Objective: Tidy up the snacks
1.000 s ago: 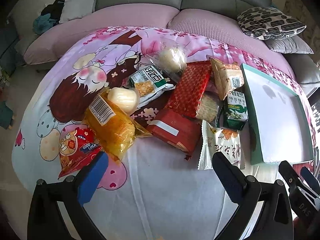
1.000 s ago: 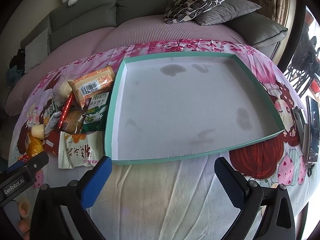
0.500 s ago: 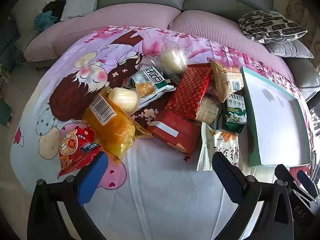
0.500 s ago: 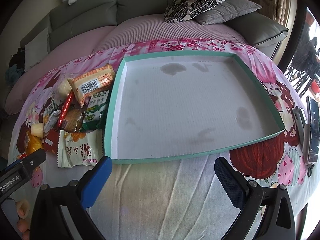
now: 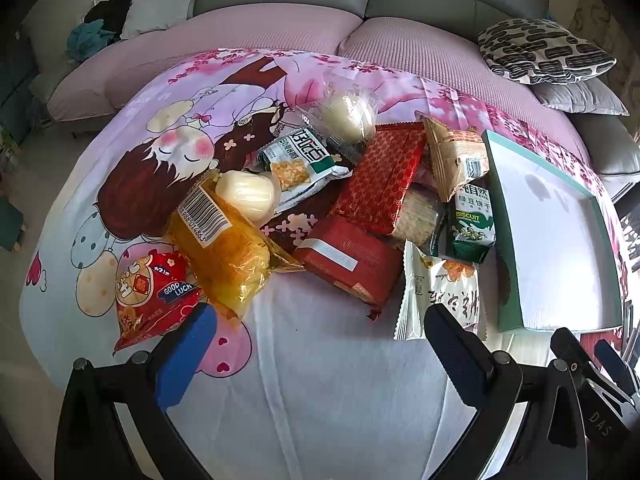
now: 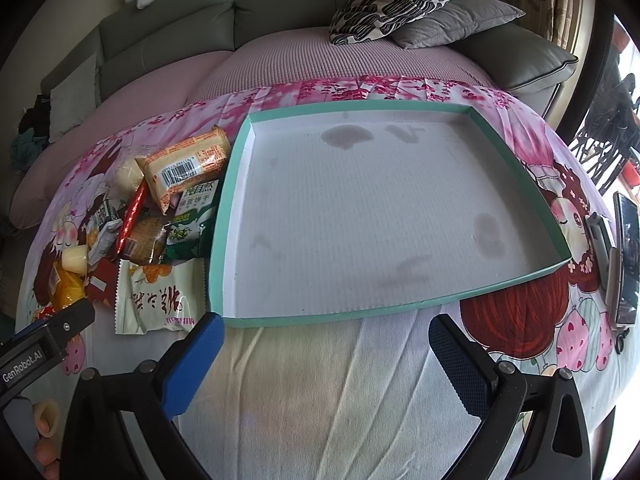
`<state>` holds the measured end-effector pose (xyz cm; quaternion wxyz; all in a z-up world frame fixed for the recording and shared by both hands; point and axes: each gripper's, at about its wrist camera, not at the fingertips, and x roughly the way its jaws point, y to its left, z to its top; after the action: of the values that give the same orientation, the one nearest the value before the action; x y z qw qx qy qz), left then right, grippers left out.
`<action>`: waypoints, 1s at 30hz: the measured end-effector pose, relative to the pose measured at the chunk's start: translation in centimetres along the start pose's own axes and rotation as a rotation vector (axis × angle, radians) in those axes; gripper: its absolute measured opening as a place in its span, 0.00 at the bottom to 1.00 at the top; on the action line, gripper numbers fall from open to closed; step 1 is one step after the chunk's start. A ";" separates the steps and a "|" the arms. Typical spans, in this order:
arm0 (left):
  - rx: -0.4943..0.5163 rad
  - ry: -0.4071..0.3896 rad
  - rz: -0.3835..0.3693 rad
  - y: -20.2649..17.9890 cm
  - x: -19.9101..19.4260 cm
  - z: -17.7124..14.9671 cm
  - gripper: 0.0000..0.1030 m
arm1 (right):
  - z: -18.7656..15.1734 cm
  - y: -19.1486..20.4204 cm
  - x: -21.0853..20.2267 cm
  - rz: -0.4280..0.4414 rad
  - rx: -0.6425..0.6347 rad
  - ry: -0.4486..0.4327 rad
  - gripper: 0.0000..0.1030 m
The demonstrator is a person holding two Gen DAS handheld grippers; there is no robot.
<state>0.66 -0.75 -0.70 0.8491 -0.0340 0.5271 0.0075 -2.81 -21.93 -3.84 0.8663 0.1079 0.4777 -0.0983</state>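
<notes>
- My left tongs are spread wide with nothing between the blue pads, hovering over bare cloth just short of the snack pile.
- My right tongs are just as wide apart and grip nothing; they hang in front of the tray's near rim.
- Nearest to me and left of the tray lie a white packet, a dark red packet, a yellow bag and a red "good luck" pouch, the last two farthest from the tray.
- Further back, a green biscuit pack sits just beside the tray's left wall, with a tan packet behind it.
- A patterned red packet leans over the middle of the heap; a round bun in clear wrap is at the back, well left of the tray.
- The tray floor is bare except for some faint stains, so I judge nothing is sorted yet.
- Every snack is left to move; the white packet or green biscuit pack looks like the easiest first pick, being closest to the tray.
</notes>
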 end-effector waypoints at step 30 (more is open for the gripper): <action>-0.086 -0.100 -0.013 1.5 -2.2 0.7 1.00 | 0.3 1.6 -2.2 0.052 -0.035 -0.120 1.00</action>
<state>0.30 0.80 1.50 0.8721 -0.0737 0.4830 0.0264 -3.25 -20.31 -1.66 0.8974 0.0992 0.4236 -0.0735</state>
